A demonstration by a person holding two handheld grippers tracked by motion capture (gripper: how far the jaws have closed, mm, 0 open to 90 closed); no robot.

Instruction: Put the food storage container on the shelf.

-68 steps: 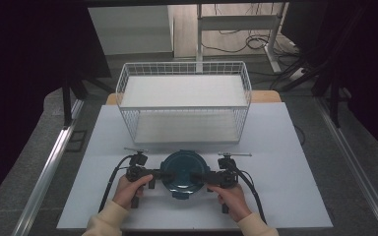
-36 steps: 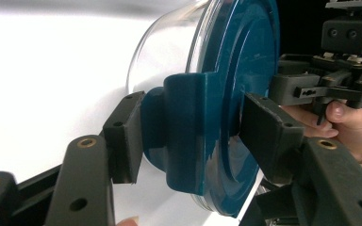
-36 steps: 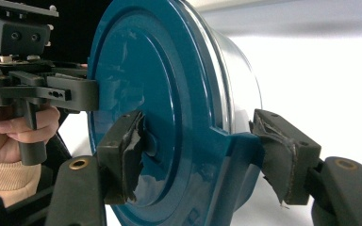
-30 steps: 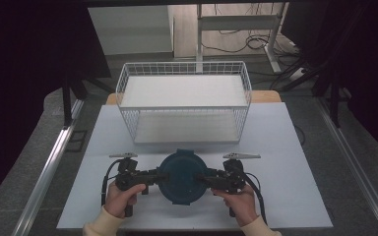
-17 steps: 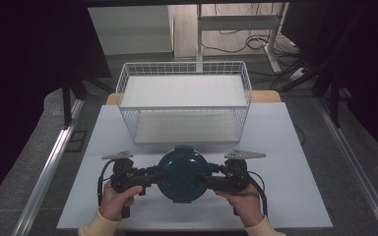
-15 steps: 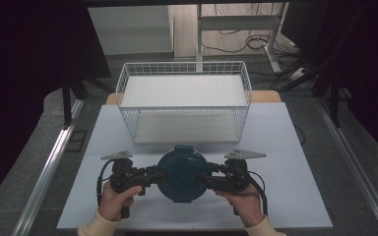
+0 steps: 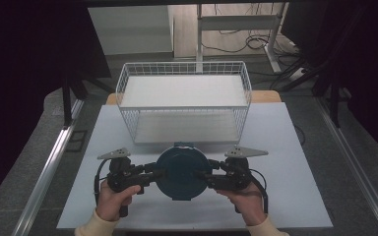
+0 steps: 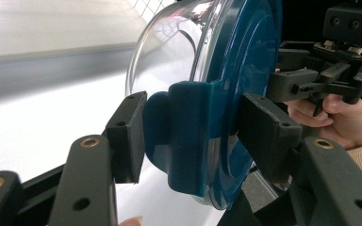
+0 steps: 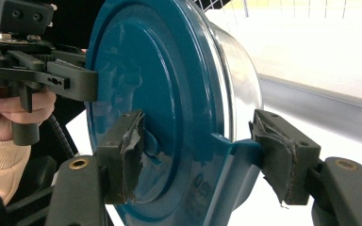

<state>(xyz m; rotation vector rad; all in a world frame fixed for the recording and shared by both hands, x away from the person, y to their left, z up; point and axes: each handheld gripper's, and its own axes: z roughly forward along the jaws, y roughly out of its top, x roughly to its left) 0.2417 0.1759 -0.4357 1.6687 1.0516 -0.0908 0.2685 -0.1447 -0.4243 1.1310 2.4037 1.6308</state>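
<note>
Both grippers, left gripper (image 7: 150,176) and right gripper (image 7: 207,176), clamp their fingers on the teal-lidded container (image 7: 181,173), tipped above the desk (image 7: 285,162), the wire basket (image 7: 184,105) apparently awaiting it.

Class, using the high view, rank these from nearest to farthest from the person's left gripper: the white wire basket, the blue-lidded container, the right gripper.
1. The blue-lidded container, held at the left gripper, just to its right.
2. The right gripper, across the container on its far side.
3. The white wire basket, farther back on the table, beyond both grippers.
</note>
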